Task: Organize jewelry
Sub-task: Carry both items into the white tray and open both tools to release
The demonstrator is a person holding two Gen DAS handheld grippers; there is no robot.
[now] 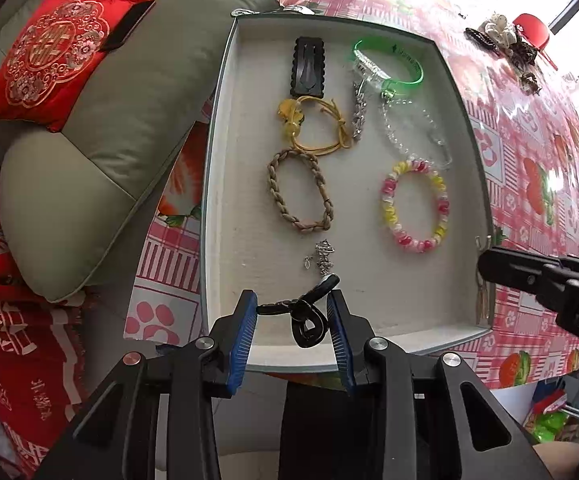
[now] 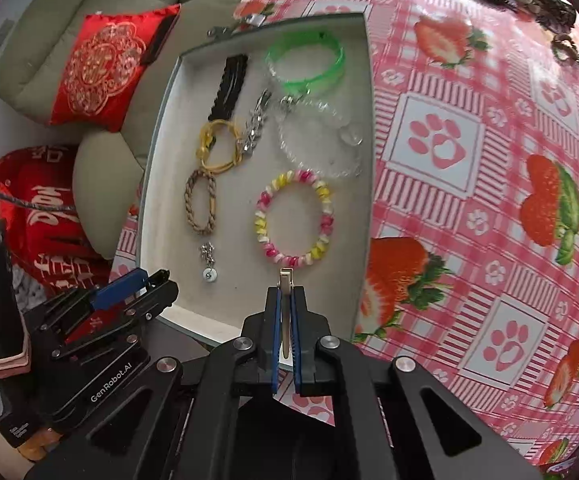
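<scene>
A white tray (image 1: 225, 184) holds several jewelry pieces: a black hair clip (image 1: 307, 66), a green bangle (image 1: 393, 66), a yellow cord tie (image 1: 313, 126), a braided tan bracelet (image 1: 299, 196), a clear bead bracelet (image 1: 417, 128) and a pink-yellow bead bracelet (image 1: 415, 206). My left gripper (image 1: 292, 314) is open over the tray's near edge, with a black looped hair clip (image 1: 303, 312) lying between its pads. My right gripper (image 2: 285, 300) is shut on a thin tan hair clip (image 2: 286, 280), held above the tray's near edge (image 2: 193, 322), close to the pink-yellow bracelet (image 2: 294, 218).
The tray sits on a pink strawberry-print tablecloth (image 2: 469, 184). More hair ties and a red object (image 1: 509, 40) lie at the table's far corner. A grey-green sofa (image 1: 101, 128) with a red cushion (image 1: 55, 54) stands to the left. A small silver charm (image 2: 208, 262) lies in the tray.
</scene>
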